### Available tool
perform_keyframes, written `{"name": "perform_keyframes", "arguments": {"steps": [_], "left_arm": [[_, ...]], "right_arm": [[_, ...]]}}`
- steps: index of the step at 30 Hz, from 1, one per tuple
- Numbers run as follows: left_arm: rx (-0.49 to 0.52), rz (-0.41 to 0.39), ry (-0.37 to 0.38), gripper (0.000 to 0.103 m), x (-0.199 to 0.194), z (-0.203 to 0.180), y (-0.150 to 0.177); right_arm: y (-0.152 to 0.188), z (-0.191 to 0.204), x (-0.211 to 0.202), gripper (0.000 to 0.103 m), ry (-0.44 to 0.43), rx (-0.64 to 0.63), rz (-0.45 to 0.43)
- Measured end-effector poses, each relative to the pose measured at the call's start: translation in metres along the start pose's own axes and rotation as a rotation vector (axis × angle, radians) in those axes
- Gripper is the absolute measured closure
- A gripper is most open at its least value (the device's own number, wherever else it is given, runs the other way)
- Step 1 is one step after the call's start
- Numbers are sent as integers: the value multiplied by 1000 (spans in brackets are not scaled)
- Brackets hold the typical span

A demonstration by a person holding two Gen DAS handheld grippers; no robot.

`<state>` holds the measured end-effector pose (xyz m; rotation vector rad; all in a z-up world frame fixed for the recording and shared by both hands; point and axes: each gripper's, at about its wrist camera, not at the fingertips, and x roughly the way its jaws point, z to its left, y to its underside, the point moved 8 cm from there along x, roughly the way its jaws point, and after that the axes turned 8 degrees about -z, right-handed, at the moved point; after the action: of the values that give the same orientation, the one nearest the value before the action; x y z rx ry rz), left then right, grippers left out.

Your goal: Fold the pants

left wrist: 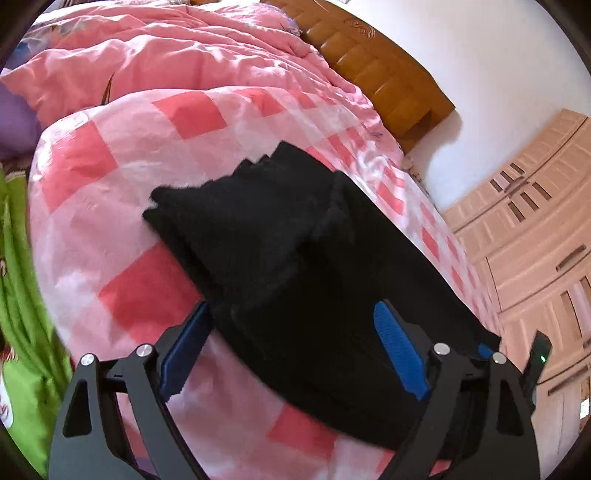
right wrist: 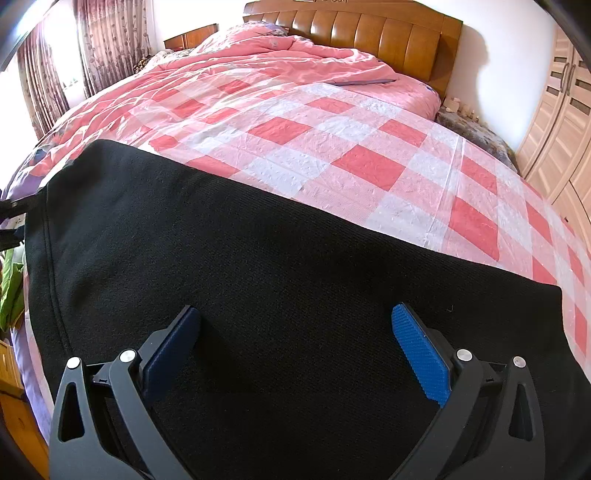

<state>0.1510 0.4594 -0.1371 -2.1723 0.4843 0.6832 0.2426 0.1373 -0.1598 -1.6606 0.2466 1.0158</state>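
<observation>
Black pants [left wrist: 280, 251] lie on the pink checked bed cover [left wrist: 110, 206], with one end folded back over the rest into a stacked layer. My left gripper [left wrist: 293, 317] is open just above the pants near their near end, its blue pads [left wrist: 400, 352] spread wide and holding nothing. In the right wrist view the pants [right wrist: 258, 277] spread flat and wide across the near part of the bed. My right gripper [right wrist: 295, 319] is open right over the cloth, pads [right wrist: 421, 354] apart, holding nothing.
A crumpled pink duvet [left wrist: 166, 62] lies at the far side of the bed before a wooden headboard [right wrist: 369, 33]. Wardrobe doors [left wrist: 535, 236] stand to the right. Green fabric [left wrist: 18, 277] hangs at the left edge. Curtains [right wrist: 74, 55] hang at the far left.
</observation>
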Motion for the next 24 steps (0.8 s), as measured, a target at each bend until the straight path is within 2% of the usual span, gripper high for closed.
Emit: {"name": "perform_keyframes", "arguments": {"steps": [5,6,7,8,9,10,12,15,16,17,19,21,22,24], "left_arm": [[-73,-53,19,15,14,8,-18],[-84,-59,18,20,15,11,-21],[-84,-68,-5,29,16,14,-23],[-76,-67,-13,43,17,14,-24],[-74,-67,-5,52,18,13,-25],[-63,-75,-11,57,16,12,-25],[-5,-113,-43,73,8,6,-27],[72,-164,-88,76,-7,-8,-32],[118,-184,-113,76,-11,-15,-33],[182,-203,-151,76,-15,-25,-34],[249,-219,-195,76,-17,-37,-35],[292,-239,-225,76,-21,-47,-35],[301,-246,-229,76,-23,-49,-36],[319,-269,-223,76,-33,-61,-36]], "right_arm": [[0,0,0,4,1,0,0],[0,0,0,4,1,0,0],[0,0,0,4,2,0,0],[0,0,0,4,2,0,-1],[0,0,0,4,2,0,0],[0,0,0,4,2,0,-1],[0,0,0,4,6,-2,-2],[-2,5,-9,4,43,30,9],[-4,16,-14,4,4,41,-3],[-8,39,-23,4,-80,23,-35],[-8,73,-27,4,-134,-53,-41],[1,102,-20,4,-177,-135,5],[7,110,-14,4,-168,-178,28],[8,106,-9,4,-149,-148,31]]}}
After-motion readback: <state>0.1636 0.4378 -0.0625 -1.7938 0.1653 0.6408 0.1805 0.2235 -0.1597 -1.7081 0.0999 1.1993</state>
